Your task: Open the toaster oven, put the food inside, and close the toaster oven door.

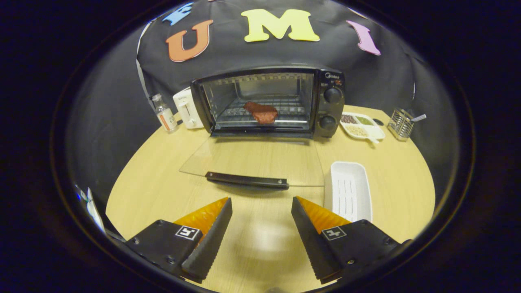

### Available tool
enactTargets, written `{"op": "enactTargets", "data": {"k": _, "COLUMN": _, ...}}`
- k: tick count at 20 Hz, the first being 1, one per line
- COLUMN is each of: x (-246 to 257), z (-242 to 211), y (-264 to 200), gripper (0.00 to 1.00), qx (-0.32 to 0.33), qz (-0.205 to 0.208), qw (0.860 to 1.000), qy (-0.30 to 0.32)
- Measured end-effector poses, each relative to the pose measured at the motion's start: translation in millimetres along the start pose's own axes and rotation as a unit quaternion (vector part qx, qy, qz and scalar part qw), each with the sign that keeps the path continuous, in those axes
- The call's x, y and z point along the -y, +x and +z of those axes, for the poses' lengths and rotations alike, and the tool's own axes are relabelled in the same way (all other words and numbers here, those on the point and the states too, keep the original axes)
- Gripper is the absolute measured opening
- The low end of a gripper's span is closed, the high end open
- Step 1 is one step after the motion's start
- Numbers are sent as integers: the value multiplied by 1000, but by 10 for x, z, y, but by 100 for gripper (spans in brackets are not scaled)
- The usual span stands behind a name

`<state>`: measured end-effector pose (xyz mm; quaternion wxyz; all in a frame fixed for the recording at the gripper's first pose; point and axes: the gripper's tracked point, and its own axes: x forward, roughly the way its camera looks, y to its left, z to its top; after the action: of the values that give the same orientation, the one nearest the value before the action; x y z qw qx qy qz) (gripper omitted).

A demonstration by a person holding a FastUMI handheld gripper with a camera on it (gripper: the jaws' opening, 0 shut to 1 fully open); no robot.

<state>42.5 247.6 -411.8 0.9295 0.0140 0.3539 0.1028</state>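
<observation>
Hand-held gripper (260, 209) level, fingers spread, empty, before dropped oven door (252, 160).

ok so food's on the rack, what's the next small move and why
Probably ease the open gripper forward and down to the door handle just ahead of its fingers, to lift the glass door shut. The meat already lies on the rack inside the toaster oven, and the door lies fully down over the table.

The desk (163, 171) looks like pale matt wood grain; the toaster oven (325, 87) has glossy dark casing, a clear glass door (260, 160) and metal wire rack (293, 108).
</observation>
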Motion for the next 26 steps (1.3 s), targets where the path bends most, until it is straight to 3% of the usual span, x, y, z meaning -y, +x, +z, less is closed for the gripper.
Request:
{"op": "enactTargets", "data": {"k": 13, "x": -61, "z": -15, "y": 656, "gripper": 94, "qx": -20, "qz": -22, "qw": 998, "qy": -48}}
{"op": "enactTargets", "data": {"k": 20, "x": -28, "z": 195, "y": 529, "gripper": 94, "qx": -30, "qz": -22, "qw": 998, "qy": -42}}
{"op": "enactTargets", "data": {"k": 26, "x": -117, "z": 834, "y": 304, "gripper": 94, "qx": 4, "qz": -20, "qw": 999, "qy": -34}}
